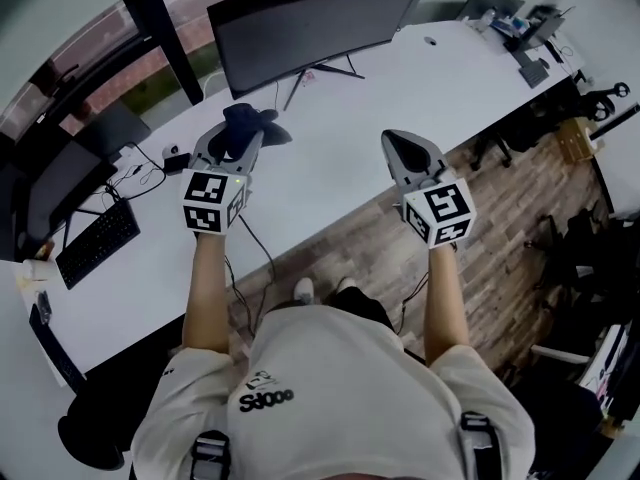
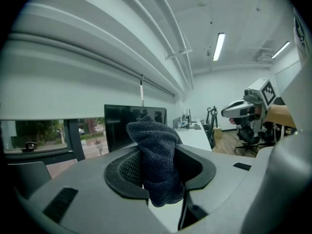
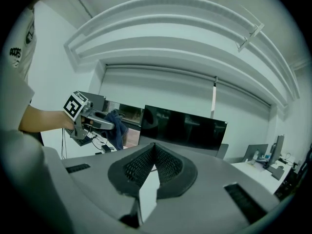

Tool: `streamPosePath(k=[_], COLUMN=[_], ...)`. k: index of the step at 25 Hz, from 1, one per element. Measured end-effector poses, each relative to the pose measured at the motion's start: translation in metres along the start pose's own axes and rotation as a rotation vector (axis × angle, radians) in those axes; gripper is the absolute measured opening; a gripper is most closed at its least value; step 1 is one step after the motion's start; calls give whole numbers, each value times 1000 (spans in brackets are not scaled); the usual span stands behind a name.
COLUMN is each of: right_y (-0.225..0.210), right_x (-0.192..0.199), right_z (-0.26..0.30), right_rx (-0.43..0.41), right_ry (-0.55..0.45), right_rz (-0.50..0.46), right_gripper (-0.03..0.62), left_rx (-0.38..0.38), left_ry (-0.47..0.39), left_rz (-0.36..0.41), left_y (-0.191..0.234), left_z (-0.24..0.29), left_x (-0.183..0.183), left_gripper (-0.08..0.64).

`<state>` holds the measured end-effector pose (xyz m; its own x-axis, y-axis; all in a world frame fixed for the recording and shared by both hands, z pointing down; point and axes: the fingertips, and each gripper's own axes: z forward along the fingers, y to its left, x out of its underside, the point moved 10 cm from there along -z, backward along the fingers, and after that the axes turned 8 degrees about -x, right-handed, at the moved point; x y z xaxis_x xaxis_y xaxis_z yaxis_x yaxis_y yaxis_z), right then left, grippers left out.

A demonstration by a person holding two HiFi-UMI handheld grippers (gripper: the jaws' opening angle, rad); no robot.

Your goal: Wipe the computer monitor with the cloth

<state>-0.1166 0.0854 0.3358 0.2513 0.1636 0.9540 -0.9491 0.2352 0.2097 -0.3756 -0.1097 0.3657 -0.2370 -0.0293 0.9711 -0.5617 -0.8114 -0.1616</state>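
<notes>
A wide dark monitor [image 1: 310,23] stands on its stand at the far edge of the white desk [image 1: 420,83]. My left gripper [image 1: 243,133] is shut on a dark blue cloth [image 1: 252,121], held above the desk just in front of the monitor's left part. In the left gripper view the cloth [image 2: 158,165] bunches upright between the jaws, with the monitor [image 2: 119,126] behind it. My right gripper [image 1: 395,140] hovers over the desk's near edge, further right, jaws shut with nothing in them. The right gripper view has the monitor [image 3: 187,128] ahead and the cloth [image 3: 116,124] at left.
A second monitor [image 1: 60,183] and a black keyboard [image 1: 97,243] sit on the desk at left, with cables [image 1: 150,168] near them. Small items [image 1: 520,28] crowd the desk's far right end. Office chairs [image 1: 590,248] stand on the wood floor at right.
</notes>
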Motion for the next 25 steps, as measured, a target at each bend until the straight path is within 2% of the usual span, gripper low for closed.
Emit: streamPosePath(k=[3, 7, 12, 16, 21, 25], right_y=[-11, -31, -64, -98, -131, -150], right_x=[-3, -7, -21, -31, -38, -41], right_z=[26, 73, 139, 175, 208, 230], right_rx=[-35, -95, -215, -270, -341, -421], right_ry=[-16, -43, -77, -103, -142, -174], right_rz=[-5, -10, -39, -14, 5, 76], right_gripper=[-6, -6, -6, -6, -6, -6], left_rx=[-48, -95, -246, -340, -540, -609], left_ry=[1, -49, -54, -116, -140, -178], left_rz=[-13, -49, -30, -84, -124, -120], left_y=[15, 38, 72, 94, 129, 144], left_z=[8, 17, 41, 62, 84, 101], left_x=[-1, -9, -35, -59, -82, -96], left_gripper=[163, 164, 164, 164, 164, 164])
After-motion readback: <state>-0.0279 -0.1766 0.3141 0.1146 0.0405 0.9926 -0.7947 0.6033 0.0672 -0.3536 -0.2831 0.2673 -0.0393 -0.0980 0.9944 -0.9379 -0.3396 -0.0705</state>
